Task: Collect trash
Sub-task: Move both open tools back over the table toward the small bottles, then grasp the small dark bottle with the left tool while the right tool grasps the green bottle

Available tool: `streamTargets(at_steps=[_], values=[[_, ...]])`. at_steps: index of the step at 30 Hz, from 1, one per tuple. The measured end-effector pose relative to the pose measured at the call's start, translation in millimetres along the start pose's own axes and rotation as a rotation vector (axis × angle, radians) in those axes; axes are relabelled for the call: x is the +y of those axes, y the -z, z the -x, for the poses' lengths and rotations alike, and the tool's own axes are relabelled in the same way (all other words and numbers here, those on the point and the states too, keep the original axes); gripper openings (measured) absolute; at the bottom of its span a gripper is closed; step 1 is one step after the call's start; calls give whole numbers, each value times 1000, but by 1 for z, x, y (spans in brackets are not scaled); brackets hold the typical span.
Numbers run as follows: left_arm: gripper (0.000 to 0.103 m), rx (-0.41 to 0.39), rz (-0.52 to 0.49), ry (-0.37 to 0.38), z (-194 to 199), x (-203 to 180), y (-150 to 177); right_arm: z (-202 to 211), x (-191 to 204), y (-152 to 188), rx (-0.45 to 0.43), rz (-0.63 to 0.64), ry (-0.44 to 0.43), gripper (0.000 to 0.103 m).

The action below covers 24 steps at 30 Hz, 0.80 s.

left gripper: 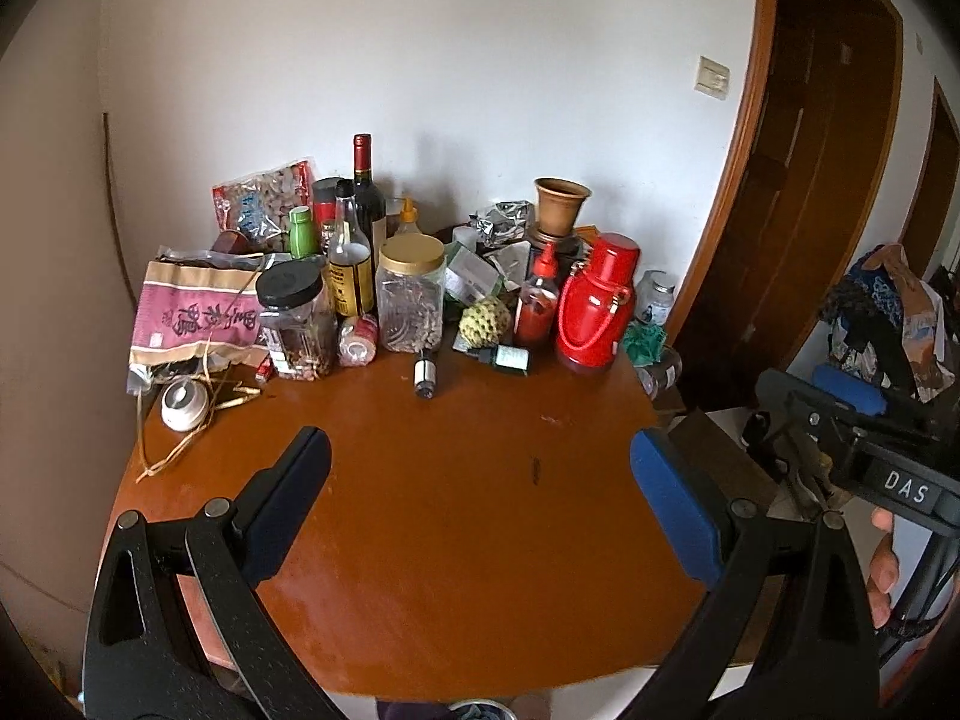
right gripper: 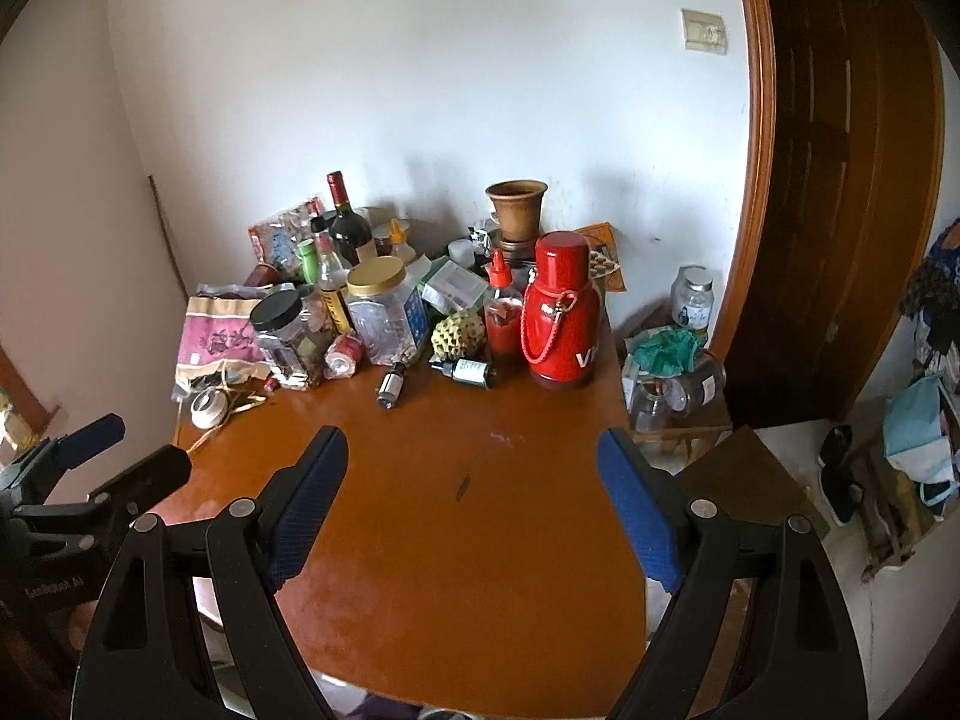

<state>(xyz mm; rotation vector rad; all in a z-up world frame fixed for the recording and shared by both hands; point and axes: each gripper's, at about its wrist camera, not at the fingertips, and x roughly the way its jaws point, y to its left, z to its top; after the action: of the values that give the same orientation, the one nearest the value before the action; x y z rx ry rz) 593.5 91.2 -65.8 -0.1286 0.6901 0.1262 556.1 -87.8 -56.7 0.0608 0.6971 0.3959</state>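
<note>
A brown wooden table (left gripper: 456, 516) carries clutter along its far edge. Loose bits there include a small dark vial lying on its side (left gripper: 425, 375), a small green bottle on its side (left gripper: 510, 358), dry straw strands (left gripper: 180, 444), crumpled foil (left gripper: 504, 219) and a pink paper bag (left gripper: 192, 318). My left gripper (left gripper: 480, 462) is open and empty above the bare near part of the table. My right gripper (right gripper: 471, 462) is open and empty too, just to its right. The vial (right gripper: 390, 387) and green bottle (right gripper: 471, 371) also show in the right wrist view.
Jars (left gripper: 411, 294), a wine bottle (left gripper: 366, 192), a red thermos (left gripper: 594, 306), a red sauce bottle (left gripper: 537, 303), a clay pot (left gripper: 561, 204) and a white round gadget (left gripper: 183, 405) stand among the clutter. A low stand with jars (right gripper: 672, 372) and a wooden door (right gripper: 840, 180) are to the right.
</note>
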Motion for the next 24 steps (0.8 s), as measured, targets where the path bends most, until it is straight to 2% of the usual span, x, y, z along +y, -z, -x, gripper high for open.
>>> streamTargets(at_steps=[5, 9, 14, 20, 24], values=[[101, 20, -20, 30, -46, 34, -32, -43, 17, -21, 19, -46, 45, 83], [101, 75, -16, 29, -95, 66, -48, -85, 23, -35, 63, -77, 53, 83], [101, 169, -17, 34, -159, 96, -46, -156, 19, -42, 127, -115, 122, 83], [100, 284, -7, 55, -229, 119, -28, -246, -2, -34, 251, -191, 107, 83], [100, 344, 3, 64, -267, 125, -17, -289, -12, -28, 311, -226, 108, 83]])
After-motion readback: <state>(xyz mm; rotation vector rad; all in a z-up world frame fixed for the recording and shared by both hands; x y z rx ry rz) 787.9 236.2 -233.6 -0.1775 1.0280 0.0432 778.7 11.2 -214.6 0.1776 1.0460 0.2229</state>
